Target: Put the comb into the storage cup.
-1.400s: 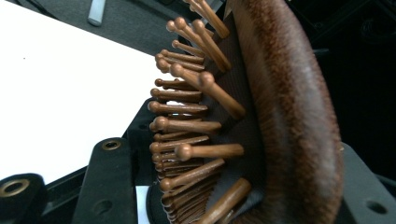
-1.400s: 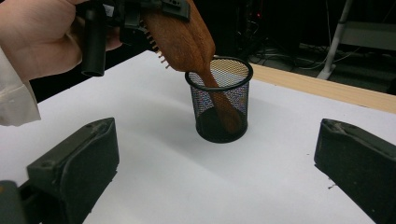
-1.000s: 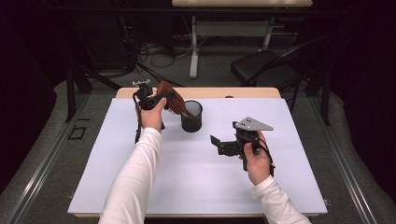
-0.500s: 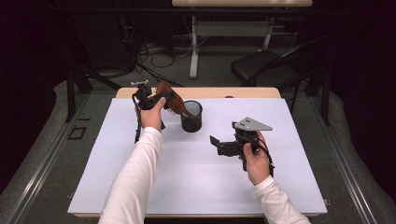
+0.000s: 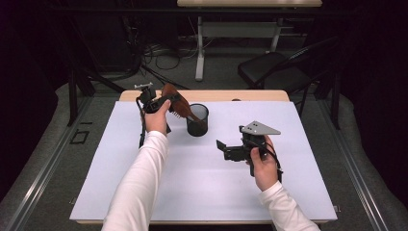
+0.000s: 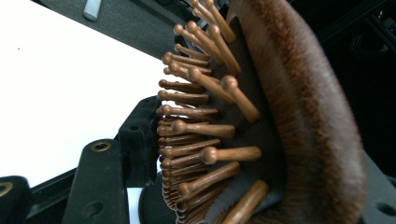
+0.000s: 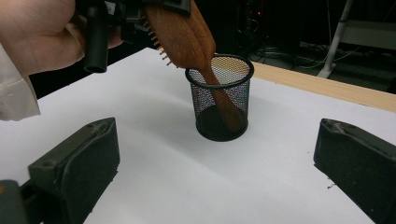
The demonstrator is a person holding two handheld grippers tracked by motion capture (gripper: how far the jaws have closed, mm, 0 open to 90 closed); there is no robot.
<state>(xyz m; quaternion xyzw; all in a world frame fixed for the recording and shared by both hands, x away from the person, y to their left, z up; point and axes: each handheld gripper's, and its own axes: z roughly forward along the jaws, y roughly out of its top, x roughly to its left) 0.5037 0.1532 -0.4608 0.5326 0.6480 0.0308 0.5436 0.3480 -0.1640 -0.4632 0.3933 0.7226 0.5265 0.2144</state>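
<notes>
Left gripper is sitting at the far-left part of the white rectangular tabletop, just beside the black wire-mesh pen cup. Its jaws have just been opening, with the brown wooden paddle hairbrush between them. In the left gripper view the brush head is lying against the right jaw and its wooden pins are pointing toward the left jaw (whether the pads are still pressing, I cannot tell).

Brush is leaning tilted: the handle is standing inside the cup with its tip near the bottom, and the head is sticking out over the rim toward the left gripper, as the right gripper view shows.

Right gripper is hovering over the right-centre of the tabletop, well apart from the cup, jaws spread wide and holding nothing; both are framing the cup from a distance in its own view.

Room: cup is standing near the far edge, where a light wooden strip is running behind the white surface. Bare tabletop is lying between the cup and the right gripper, and across the whole near half. Left edge is near the left forearm's white sleeve; right edge is beyond the right hand.
</notes>
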